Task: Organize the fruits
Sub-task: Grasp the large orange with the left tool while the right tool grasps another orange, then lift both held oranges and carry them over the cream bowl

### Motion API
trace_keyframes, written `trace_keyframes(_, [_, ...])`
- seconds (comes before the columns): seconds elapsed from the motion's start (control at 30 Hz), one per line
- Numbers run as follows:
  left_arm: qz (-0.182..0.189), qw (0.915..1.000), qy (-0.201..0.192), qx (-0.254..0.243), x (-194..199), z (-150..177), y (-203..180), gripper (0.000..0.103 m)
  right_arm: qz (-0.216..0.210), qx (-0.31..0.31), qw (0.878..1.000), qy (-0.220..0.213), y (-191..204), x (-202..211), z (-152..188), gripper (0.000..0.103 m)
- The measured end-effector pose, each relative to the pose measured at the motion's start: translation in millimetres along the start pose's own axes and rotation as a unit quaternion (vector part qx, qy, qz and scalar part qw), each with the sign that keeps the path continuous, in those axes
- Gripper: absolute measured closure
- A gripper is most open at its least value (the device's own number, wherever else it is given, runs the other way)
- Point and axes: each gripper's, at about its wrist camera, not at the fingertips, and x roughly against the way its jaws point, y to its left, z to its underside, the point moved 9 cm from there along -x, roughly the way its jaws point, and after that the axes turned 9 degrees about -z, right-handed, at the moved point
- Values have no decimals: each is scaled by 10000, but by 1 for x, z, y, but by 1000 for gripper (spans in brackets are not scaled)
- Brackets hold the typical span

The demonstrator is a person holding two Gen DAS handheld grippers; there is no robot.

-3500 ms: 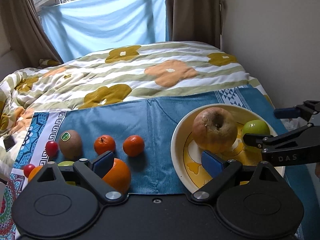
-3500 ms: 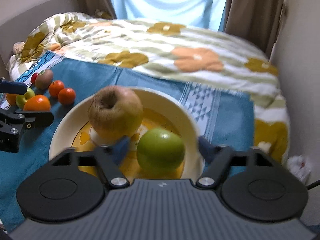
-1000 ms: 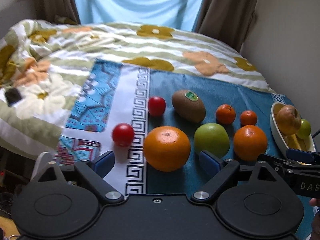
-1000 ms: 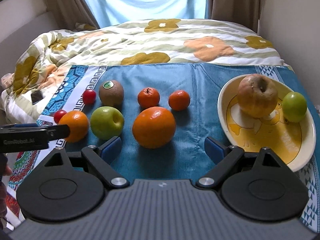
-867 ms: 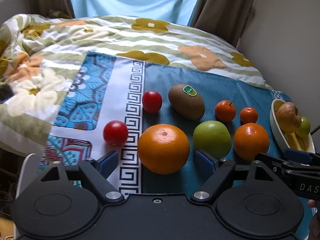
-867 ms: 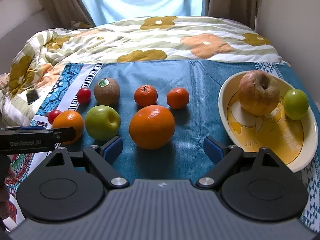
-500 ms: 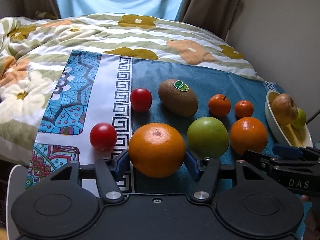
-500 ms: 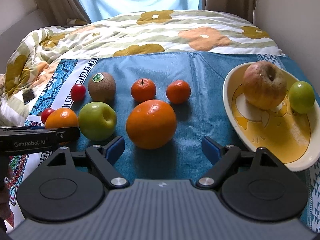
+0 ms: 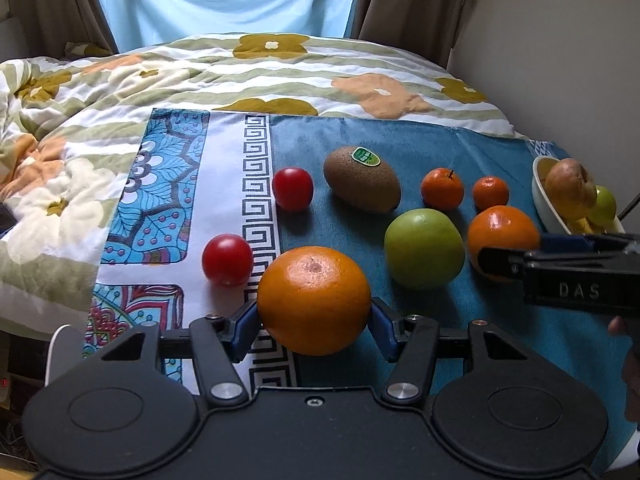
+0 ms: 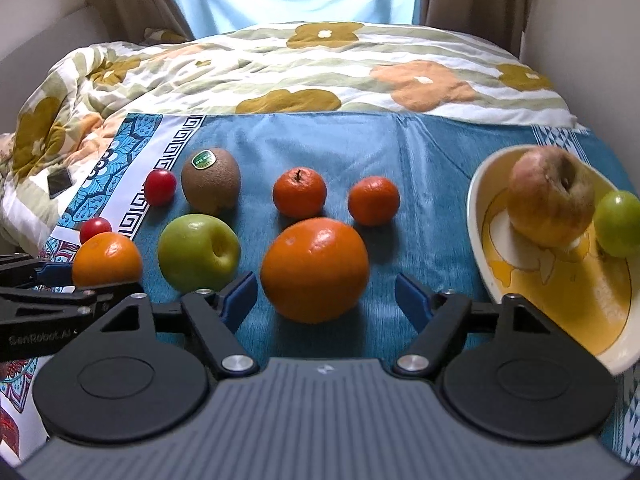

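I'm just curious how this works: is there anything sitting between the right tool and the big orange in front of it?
Nothing visible. The right tool has its jaws either side of the big orange and closing, not yet touching it, with only bare blue cloth around. The green apple lies off to the side.

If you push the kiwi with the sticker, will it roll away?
The kiwi is egg-shaped, so it would probably wobble or swerve rather than roll straight. It lies on a soft blue cloth, which likely slows it. Its fuzzy-looking skin probably makes it less slippery than the shiny green apple.
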Motion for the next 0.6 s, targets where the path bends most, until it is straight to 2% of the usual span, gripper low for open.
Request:
trace_keyframes(0.13, [-48, 10000, -25, -17, 3, 2, 1, 41, -16, 142, 9999, 25, 3, -4, -2, 17])
trace_keyframes(0.27, [-129, 9999, -106, 14, 9, 3, 3, 41, -58, 214, 9997, 68, 6, -9, -3, 22])
trace_keyframes(0.4, [-307, 9990, -318, -16, 20, 2, 4, 41, -130, 228, 9996, 57, 5, -9, -4, 26])
trace_keyframes(0.6, [-495, 9966, -656, -27, 43, -3, 0, 41, -237, 152, 9996, -14, 1, 2, -1, 27])
